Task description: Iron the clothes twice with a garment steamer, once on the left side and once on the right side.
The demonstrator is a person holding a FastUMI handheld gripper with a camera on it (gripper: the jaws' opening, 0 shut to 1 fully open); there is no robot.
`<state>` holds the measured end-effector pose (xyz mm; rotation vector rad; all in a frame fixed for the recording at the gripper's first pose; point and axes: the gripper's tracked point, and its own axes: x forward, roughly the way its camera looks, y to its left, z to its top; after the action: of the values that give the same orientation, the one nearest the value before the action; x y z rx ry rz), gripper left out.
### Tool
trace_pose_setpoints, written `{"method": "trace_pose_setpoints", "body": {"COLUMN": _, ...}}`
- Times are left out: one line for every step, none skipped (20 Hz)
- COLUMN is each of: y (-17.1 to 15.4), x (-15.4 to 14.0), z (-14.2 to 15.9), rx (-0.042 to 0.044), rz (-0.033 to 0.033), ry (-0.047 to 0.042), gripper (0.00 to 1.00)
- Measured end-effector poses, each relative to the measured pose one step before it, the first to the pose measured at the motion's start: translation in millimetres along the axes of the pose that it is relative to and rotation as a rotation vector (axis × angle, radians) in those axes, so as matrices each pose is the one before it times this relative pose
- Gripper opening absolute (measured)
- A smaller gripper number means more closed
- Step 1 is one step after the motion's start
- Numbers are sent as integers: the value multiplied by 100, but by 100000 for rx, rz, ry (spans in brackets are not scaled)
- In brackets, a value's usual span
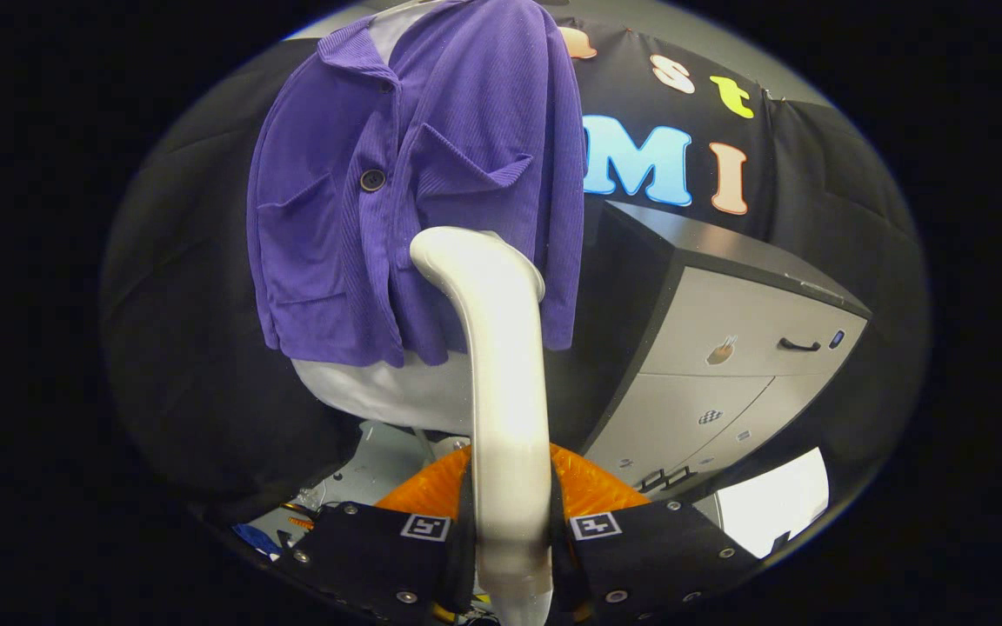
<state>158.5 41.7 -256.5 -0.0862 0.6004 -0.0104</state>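
Gripping: the hand-held gripper (pixel 508 539) has both fingers pressed against the sides of the garment steamer (pixel 501 365), so it is clamped on the white handle, which rises straight up from between them.
Steamer head: the curved top of the handle bends forward, and the head sits against, or just in front of, the lower middle of the purple jacket (pixel 418 187); whether it truly touches the cloth I cannot tell from here.
Clothes: the jacket hangs on a pale dress form (pixel 379 391) straight ahead of the fingers and a little to their left, buttoned, with two flap pockets and a dark button (pixel 371 180) on the placket.
Step in hand: looks like a pass over the front, near the placket; which of the two sides it counts for is hard to judge.
Doing it well: I would keep the head flat to the fabric, travel slowly in one straight line along a panel, and steer round the pocket flaps and button so the head does not snag.
Hose: an orange ribbed hose (pixel 588 487) curls just behind the fingers, and it could drag if the stroke runs long.
Nearby: a grey cabinet (pixel 727 348) with a dark handle stands beyond the fingers to the right, close to the jacket's sleeve edge; a wide swing that way might knock it.
Below: small tools or clutter lie low on the left, too small to name.
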Motion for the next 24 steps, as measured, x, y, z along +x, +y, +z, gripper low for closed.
{"method": "trace_pose_setpoints", "body": {"y": -204, "x": -239, "z": -503, "rx": -42, "rz": 297, "ry": 1207, "gripper": 36}}
{"method": "trace_pose_setpoints", "body": {"y": -276, "x": -243, "z": -456, "rx": 151, "rz": 246, "ry": 1115, "gripper": 36}}
{"method": "trace_pose_setpoints", "body": {"y": -215, "x": -268, "z": -465, "rx": 627, "rz": 288, "ry": 1135, "gripper": 35}}
{"method": "trace_pose_setpoints", "body": {"y": -278, "x": -420, "z": -364, "rx": 1185, "rz": 249, "ry": 765, "gripper": 35}}
{"method": "trace_pose_setpoints", "body": {"y": -360, "x": -445, "z": -175, "rx": 1572, "rz": 155, "ry": 466, "gripper": 36}}
{"method": "trace_pose_setpoints", "body": {"y": -371, "x": -683, "z": 74, "rx": 3494, "rz": -116, "ry": -1132, "gripper": 36}}
{"method": "trace_pose_setpoints", "body": {"y": -288, "x": -699, "z": 398, "rx": 3070, "rz": -146, "ry": -1869, "gripper": 36}}
{"method": "trace_pose_setpoints", "body": {"y": -295, "x": -956, "z": 469, "rx": 1818, "rz": -57, "ry": -2000, "gripper": 35}}
{"method": "trace_pose_setpoints", "body": {"y": -188, "x": -713, "z": 480, "rx": 1108, "rz": 269, "ry": -1483, "gripper": 35}}
{"method": "trace_pose_setpoints", "body": {"y": -106, "x": -562, "z": 432, "rx": 730, "rz": 712, "ry": -952, "gripper": 36}}
{"method": "trace_pose_setpoints", "body": {"y": -110, "x": -720, "z": 633, "rx": 461, "rz": 781, "ry": -927, "gripper": 35}}
{"method": "trace_pose_setpoints", "body": {"y": 26, "x": -721, "z": 633, "rx": -664, "rz": 482, "ry": -811, "gripper": 35}}
{"method": "trace_pose_setpoints", "body": {"y": 166, "x": -727, "z": 803, "rx": -1311, "rz": 809, "ry": -1150, "gripper": 36}}
{"method": "trace_pose_setpoints", "body": {"y": 305, "x": -704, "z": 1004, "rx": -1445, "rz": 1077, "ry": -2574, "gripper": 35}}
{"method": "trace_pose_setpoints", "body": {"y": 542, "x": -673, "z": 1408, "rx": -2451, "rz": 1336, "ry": -3828, "gripper": 35}}
{"method": "trace_pose_setpoints", "body": {"y": 456, "x": -399, "z": 1303, "rx": -2197, "rz": 1033, "ry": -3394, "gripper": 35}}
{"method": "trace_pose_setpoints", "body": {"y": 514, "x": -294, "z": 1483, "rx": -1600, "rz": 1154, "ry": -3155, "gripper": 36}}
{"method": "trace_pose_setpoints", "body": {"y": 584, "x": -113, "z": 1092, "rx": -778, "rz": 1371, "ry": -2727, "gripper": 36}}
{"method": "trace_pose_setpoints", "body": {"y": 712, "x": -132, "z": 1586, "rx": -662, "rz": 1815, "ry": -2793, "gripper": 35}}
{"method": "trace_pose_setpoints", "body": {"y": 725, "x": -96, "z": 1247, "rx": -675, "rz": 1724, "ry": -2069, "gripper": 35}}
{"method": "trace_pose_setpoints", "body": {"y": 695, "x": -44, "z": 1364, "rx": -787, "rz": 1527, "ry": -2554, "gripper": 35}}
{"method": "trace_pose_setpoints", "body": {"y": 761, "x": -31, "z": 1471, "rx": -1191, "rz": 1521, "ry": -2399, "gripper": 36}}
{"method": "trace_pose_setpoints", "body": {"y": 769, "x": 149, "z": 1557, "rx": -713, "rz": 1518, "ry": -2627, "gripper": 35}}
{"method": "trace_pose_setpoints", "body": {"y": 699, "x": 197, "z": 1215, "rx": -172, "rz": 1443, "ry": -2607, "gripper": 35}}
